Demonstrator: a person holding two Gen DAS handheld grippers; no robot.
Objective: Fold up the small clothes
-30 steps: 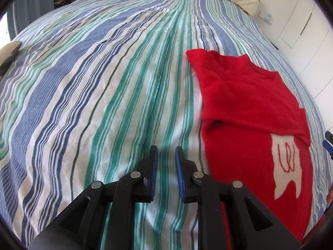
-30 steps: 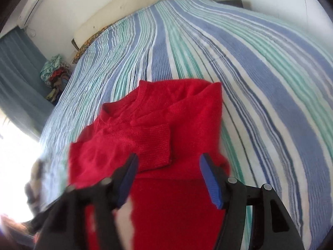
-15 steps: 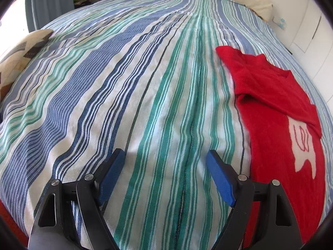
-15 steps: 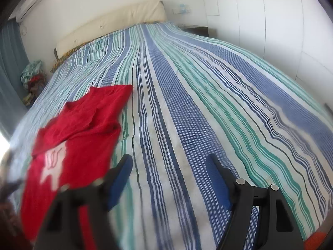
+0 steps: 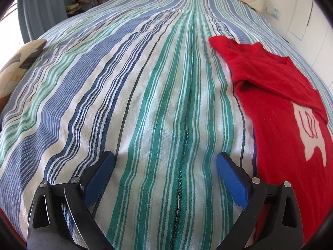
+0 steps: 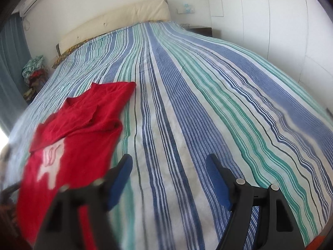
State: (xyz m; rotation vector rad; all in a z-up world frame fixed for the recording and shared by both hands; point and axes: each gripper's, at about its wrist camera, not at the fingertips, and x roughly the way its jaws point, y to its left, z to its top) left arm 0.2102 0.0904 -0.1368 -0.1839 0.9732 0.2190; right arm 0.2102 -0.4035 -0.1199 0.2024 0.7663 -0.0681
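A small red knitted sweater (image 5: 276, 104) with a white motif lies flat on the striped bedspread (image 5: 145, 104), its sleeves folded across the chest. It lies to the right of my left gripper (image 5: 164, 158), which is open and empty above bare bedspread. In the right wrist view the sweater (image 6: 79, 129) lies at the left. My right gripper (image 6: 169, 160) is open and empty, over the bedspread just right of the sweater's lower edge.
A patterned cushion (image 5: 18, 62) lies at the bed's left edge. A cream headboard (image 6: 116, 25) and a pile of clothes (image 6: 33, 73) stand at the far end. White wardrobe doors (image 6: 281, 20) line the right side, with a dark nightstand (image 6: 199, 30) beside them.
My left gripper has opened wide and moved left, off the sweater's edge. My right gripper has swung right, away from over the sweater, and stays open.
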